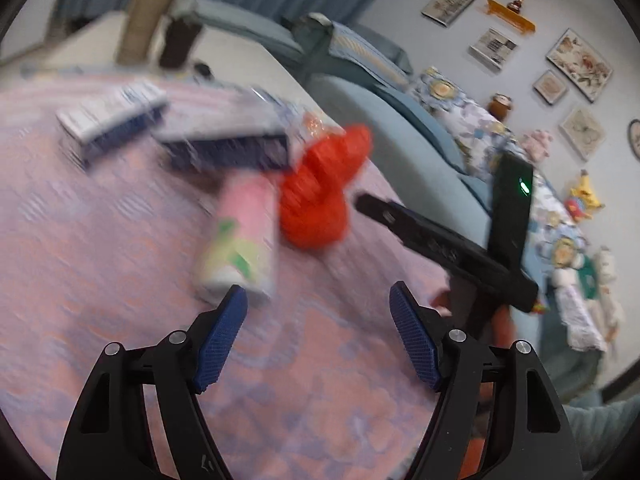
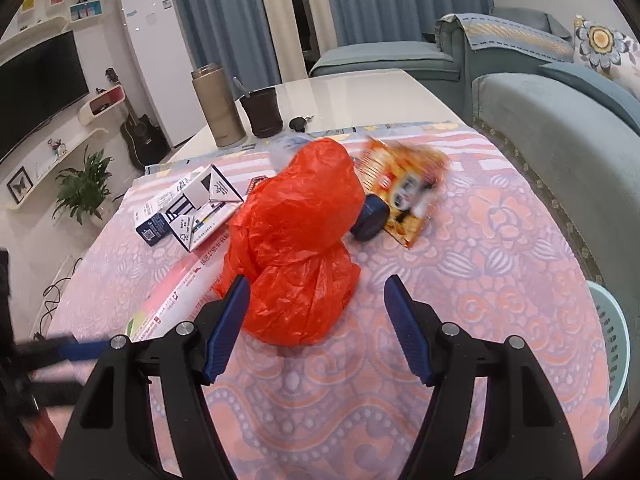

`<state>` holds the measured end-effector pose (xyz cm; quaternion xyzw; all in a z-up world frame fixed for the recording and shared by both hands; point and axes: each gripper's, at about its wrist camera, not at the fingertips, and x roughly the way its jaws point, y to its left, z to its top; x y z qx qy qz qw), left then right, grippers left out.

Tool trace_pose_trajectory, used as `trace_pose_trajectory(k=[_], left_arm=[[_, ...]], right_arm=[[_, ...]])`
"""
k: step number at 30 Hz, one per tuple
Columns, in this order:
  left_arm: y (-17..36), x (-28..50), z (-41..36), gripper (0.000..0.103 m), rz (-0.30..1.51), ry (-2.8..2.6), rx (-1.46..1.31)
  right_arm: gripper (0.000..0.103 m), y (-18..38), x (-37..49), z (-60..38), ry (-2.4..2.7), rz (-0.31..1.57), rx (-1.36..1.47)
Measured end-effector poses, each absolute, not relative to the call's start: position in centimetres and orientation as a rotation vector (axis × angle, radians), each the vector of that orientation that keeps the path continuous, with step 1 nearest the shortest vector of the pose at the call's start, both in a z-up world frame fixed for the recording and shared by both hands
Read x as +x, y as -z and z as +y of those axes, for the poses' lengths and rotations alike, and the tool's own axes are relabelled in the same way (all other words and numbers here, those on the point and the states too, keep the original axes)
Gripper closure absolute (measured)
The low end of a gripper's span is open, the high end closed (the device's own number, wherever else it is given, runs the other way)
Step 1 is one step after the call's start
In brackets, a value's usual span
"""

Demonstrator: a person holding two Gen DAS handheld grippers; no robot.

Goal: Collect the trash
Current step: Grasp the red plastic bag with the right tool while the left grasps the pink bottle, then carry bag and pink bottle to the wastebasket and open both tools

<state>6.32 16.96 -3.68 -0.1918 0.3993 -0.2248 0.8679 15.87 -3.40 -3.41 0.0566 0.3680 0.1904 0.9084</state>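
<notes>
A crumpled red plastic bag (image 2: 292,240) lies on the pink patterned tablecloth (image 2: 500,240); it also shows in the left wrist view (image 1: 316,196). A pink and green carton (image 1: 240,240) lies just ahead of my left gripper (image 1: 318,300), which is open and empty. Blue and white boxes (image 1: 224,136) lie behind it. My right gripper (image 2: 316,292) is open and empty, its left finger next to the bag's near edge. An orange snack wrapper (image 2: 404,188) and a dark blue lid (image 2: 370,220) lie behind the bag. White and blue cartons (image 2: 188,208) lie to its left.
A tan flask (image 2: 218,108), a dark cup (image 2: 262,112) and keys (image 2: 300,122) stand on the bare far table. A blue sofa (image 2: 560,128) runs along the right edge. A pale green basket (image 2: 612,340) stands at the right, below table level. The right gripper's body (image 1: 460,248) shows right of the bag.
</notes>
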Motion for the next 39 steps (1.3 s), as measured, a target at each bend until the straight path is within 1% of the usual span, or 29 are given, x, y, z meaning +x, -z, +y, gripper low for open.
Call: trace_pose_trajectory(k=[4,7,9,14,16,19,20,21,22,27,31,39], left_arm=[[3.7,10.2,16.9,0.031,0.859,0.348,-0.339],[5.2,13.5,16.0,0.032,0.930,0.330,-0.300],[6.0,14.8,15.1,0.035,0.957,0.325,-0.268],[7.4,16.6,15.5,0.050,0.981,0.309,-0.284],[7.9,16.8,15.7,0.054,0.989,0.303,-0.291],[8.2,16.9,15.6,0.054,0.983,0.287,-0.295],[8.2,16.6,15.7,0.055,0.978,0.282,-0.301],[8.2,16.4,15.6,0.055,0.975,0.282,-0.306],[8.1,16.0,15.7,0.056,0.970,0.283,-0.311],[7.9,13.4,15.6,0.056,0.940,0.283,-0.348],[7.4,10.9,14.8,0.056,0.919,0.314,-0.375],[4.6,7.3,10.4,0.056,0.858,0.427,-0.354]], right_arm=[[0.037,3.6,16.9,-2.5,-0.411,0.775,0.136],[0.037,3.9,17.5,-1.8,-0.415,0.788,0.137],[0.037,4.3,18.1,-1.5,-0.422,0.802,0.147],[0.037,4.8,19.3,-1.5,-0.447,0.816,0.190],[0.037,5.2,19.8,-1.2,-0.459,0.832,0.195],[0.037,5.9,20.5,-0.3,-0.488,0.868,0.200],[0.039,6.1,20.6,-0.2,-0.497,0.881,0.204],[0.053,6.2,20.7,-0.1,-0.510,0.892,0.206],[0.059,6.2,20.7,-0.1,-0.525,0.897,0.209],[0.078,5.3,19.1,0.0,-0.535,0.877,0.165],[0.080,3.4,16.2,-0.9,-0.509,0.806,0.108],[0.081,0.1,11.7,-6.3,-0.416,0.712,0.126]])
